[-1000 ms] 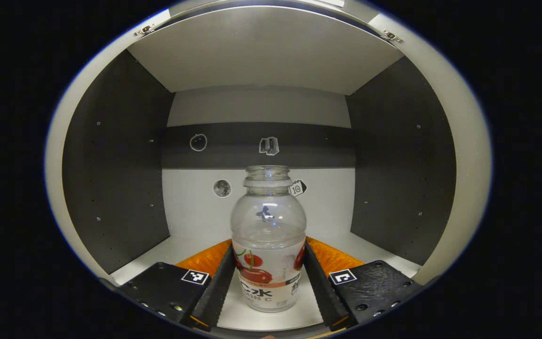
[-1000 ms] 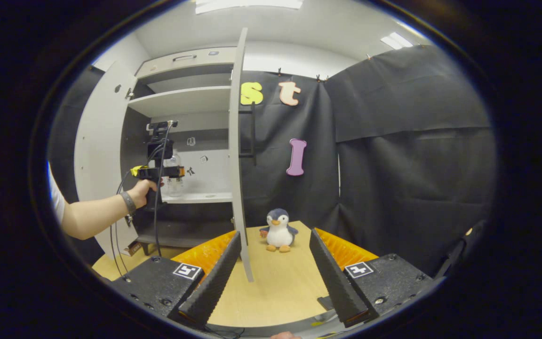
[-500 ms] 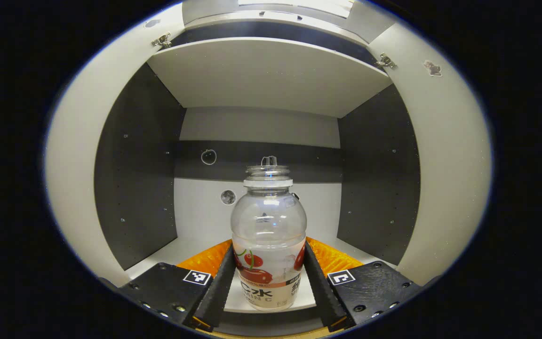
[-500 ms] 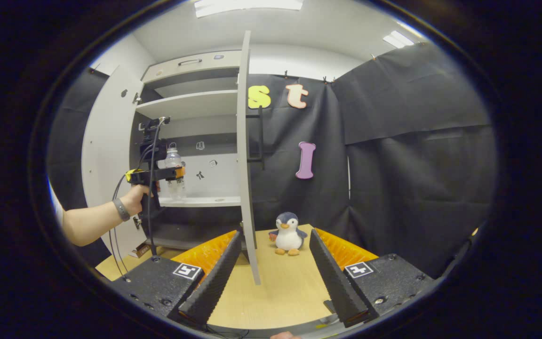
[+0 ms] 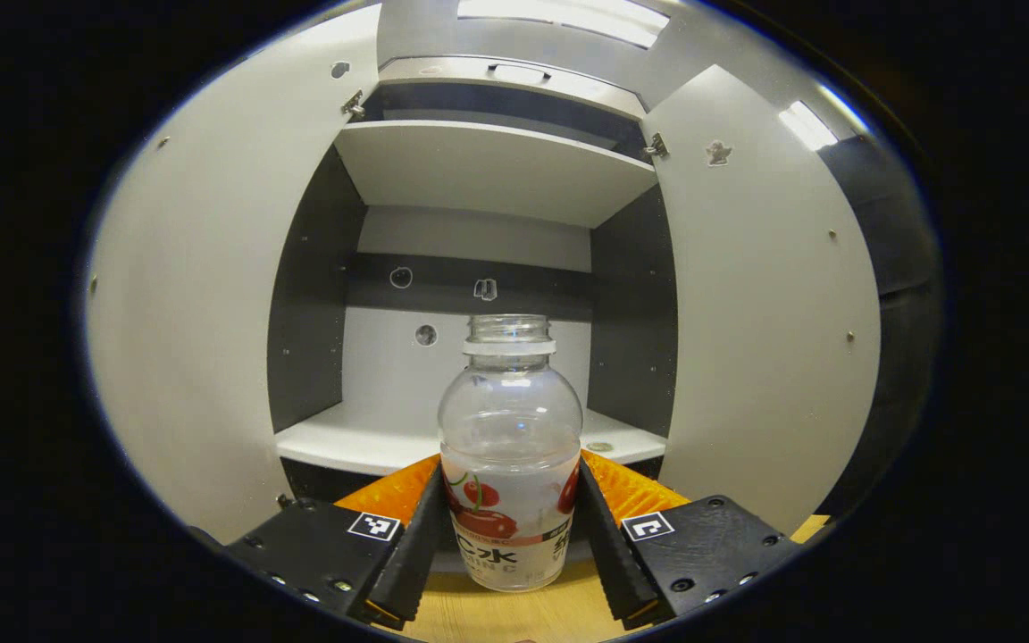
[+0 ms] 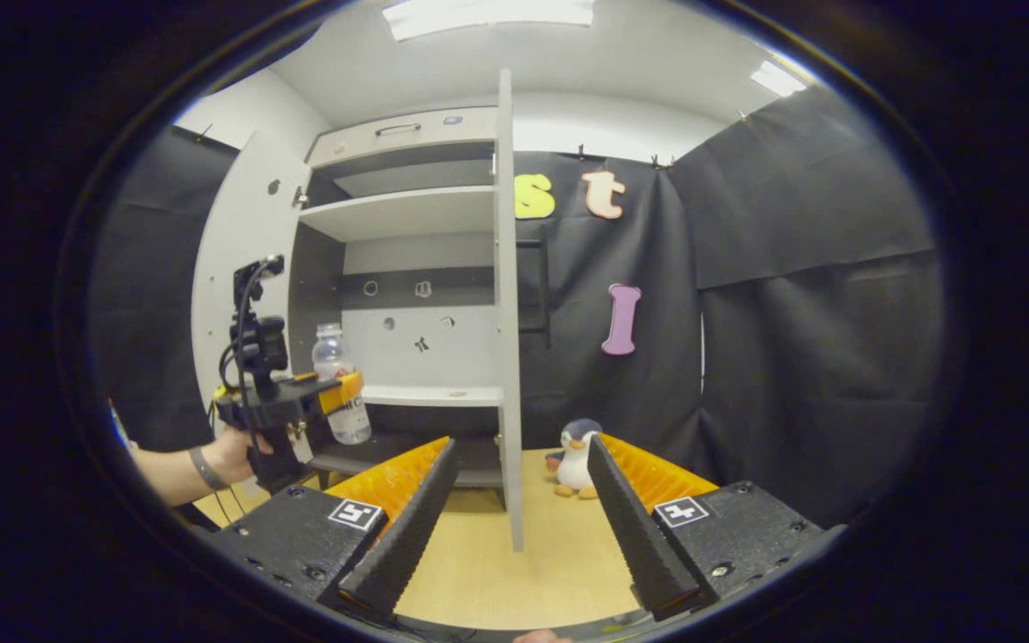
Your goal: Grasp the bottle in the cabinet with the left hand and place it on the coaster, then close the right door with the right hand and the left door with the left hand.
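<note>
- Your left gripper pinches the bottle, one finger pressed to each side of its labelled lower body; the bottle stands upright between them.
- In the left gripper view the bottle is clear, uncapped at its threaded neck, and carries a label printed with red fruit.
- The bottle hangs in front of the cabinet, outside its opening, with the wooden table showing beneath its base and not touching it.
- The cabinet's lower shelf lies behind the bottle; a small round item rests on that shelf near its right end, too small to identify.
- Both doors stand swung out: the left door and the right door flank the opening on either side.
- In the right gripper view you see your left gripper from the side, held by a hand wearing a wristband, with the bottle carried level with the lower shelf's front edge.
- Your right gripper has its jaws spread wide, with nothing between them, above the table.
- The right door appears edge-on just ahead of the right gripper's fingers.
- A plush penguin stands on the table beyond the door, beside the booth's black cloth wall.
</note>
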`<state>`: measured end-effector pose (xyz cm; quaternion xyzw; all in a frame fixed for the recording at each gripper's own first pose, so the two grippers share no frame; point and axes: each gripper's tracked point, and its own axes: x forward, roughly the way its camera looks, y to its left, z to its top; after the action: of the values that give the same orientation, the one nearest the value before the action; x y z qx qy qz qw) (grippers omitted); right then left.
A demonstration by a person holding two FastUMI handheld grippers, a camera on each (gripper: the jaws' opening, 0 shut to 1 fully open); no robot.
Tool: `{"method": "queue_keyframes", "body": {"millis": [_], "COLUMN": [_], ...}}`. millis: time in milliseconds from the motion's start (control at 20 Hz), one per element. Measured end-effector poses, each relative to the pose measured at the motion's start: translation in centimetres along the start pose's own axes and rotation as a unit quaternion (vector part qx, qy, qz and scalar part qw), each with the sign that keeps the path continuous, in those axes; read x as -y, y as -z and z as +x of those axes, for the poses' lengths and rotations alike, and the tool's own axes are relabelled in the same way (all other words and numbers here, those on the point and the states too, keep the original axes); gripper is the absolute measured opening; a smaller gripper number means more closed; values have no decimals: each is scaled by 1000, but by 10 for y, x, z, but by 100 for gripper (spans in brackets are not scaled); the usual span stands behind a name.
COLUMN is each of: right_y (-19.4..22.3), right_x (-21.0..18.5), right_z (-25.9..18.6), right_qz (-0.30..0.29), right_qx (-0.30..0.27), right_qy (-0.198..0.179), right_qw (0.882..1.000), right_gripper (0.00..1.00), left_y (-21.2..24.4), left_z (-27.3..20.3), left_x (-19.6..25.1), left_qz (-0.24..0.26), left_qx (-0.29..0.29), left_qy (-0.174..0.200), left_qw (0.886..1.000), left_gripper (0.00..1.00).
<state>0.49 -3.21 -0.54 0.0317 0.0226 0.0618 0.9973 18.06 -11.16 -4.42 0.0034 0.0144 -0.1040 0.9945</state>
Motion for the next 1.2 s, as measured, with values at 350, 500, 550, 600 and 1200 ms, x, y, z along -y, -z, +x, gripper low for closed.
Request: {"method": "queue_keyframes", "body": {"millis": [350, 500, 550, 600, 1200], "right_y": [-17, -24, -25, -27, -27], "right_x": [-36, -47, -50, -51, -34], "right_z": [-4, -2, -2, -2, -21], "right_qz": [-15, -15, -15, -17, -66], "right_qx": [8, 8, 8, 7, -26], "right_qy": [-38, -43, -44, -45, -3], "right_qw": [999, 999, 999, 999, 997], "right_gripper": [96, 96, 96, 96, 96], "left_y": [123, 171, 184, 193, 239], "left_z": [-76, -98, -103, -108, -119], "left_x": [31, 36, 39, 42, 49], "left_qz": [31, 24, 16, 11, 15], "left_qx": [-36, -58, -67, -71, -74], "left_qy": [-11, -30, -29, -32, -44], "left_qw": [999, 998, 997, 997, 996], "left_gripper": [75, 75, 75, 75, 75]}}
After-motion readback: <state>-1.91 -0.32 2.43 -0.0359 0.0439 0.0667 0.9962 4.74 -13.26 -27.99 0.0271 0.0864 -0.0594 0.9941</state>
